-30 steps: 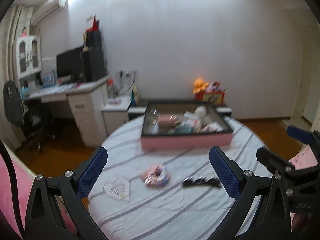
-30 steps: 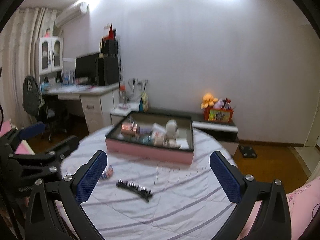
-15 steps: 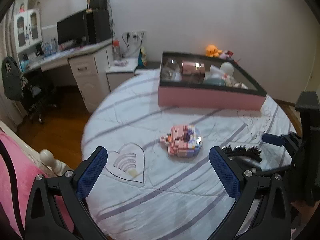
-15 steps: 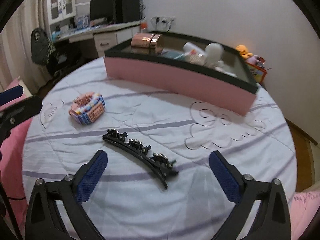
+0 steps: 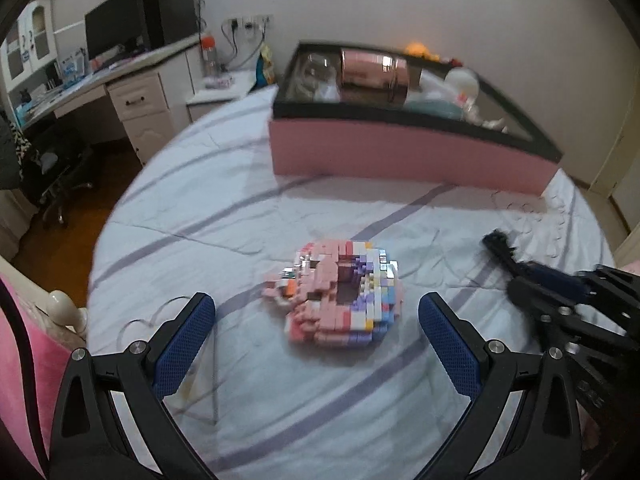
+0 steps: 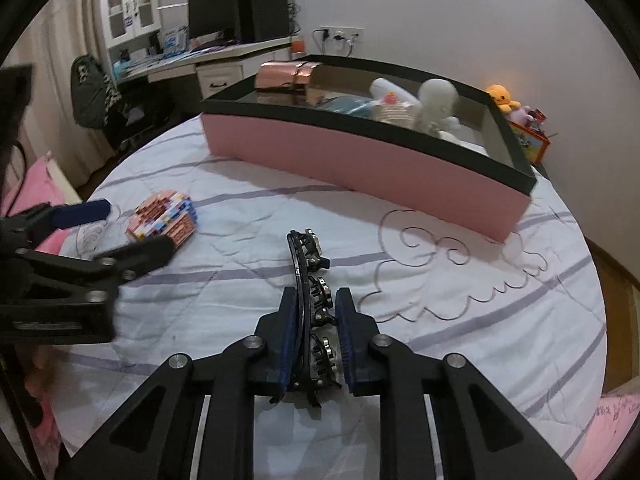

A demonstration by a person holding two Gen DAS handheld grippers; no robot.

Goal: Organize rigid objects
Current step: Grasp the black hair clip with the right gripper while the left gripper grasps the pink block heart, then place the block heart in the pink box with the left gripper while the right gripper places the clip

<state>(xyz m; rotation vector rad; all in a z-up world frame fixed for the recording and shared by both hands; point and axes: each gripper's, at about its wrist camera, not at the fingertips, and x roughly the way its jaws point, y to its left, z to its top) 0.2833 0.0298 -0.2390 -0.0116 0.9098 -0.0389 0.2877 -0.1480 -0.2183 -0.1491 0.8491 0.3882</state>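
A pink and pastel brick-built model [image 5: 340, 292] lies on the white striped bedcover. My left gripper [image 5: 316, 320] is open, with its blue pads just short of the model on either side. The model also shows in the right wrist view [image 6: 164, 220], with the left gripper [image 6: 92, 236] beside it. My right gripper [image 6: 316, 320] is shut on a black hair clip [image 6: 310, 280] that lies on the cover and sticks out ahead of the fingers. In the left wrist view the clip's tip [image 5: 496, 240] shows at the right gripper.
A pink box with a black rim [image 6: 400, 160] stands at the far side of the bed and holds a rose-gold case [image 6: 288, 76], a white figure [image 6: 438, 104] and other items. A desk with a monitor [image 5: 116, 36] and an office chair stand beyond the bed on the left.
Both grippers have come down and forward to the bed. The right gripper has closed on the hair clip. The left gripper now stands around the brick model, still open.
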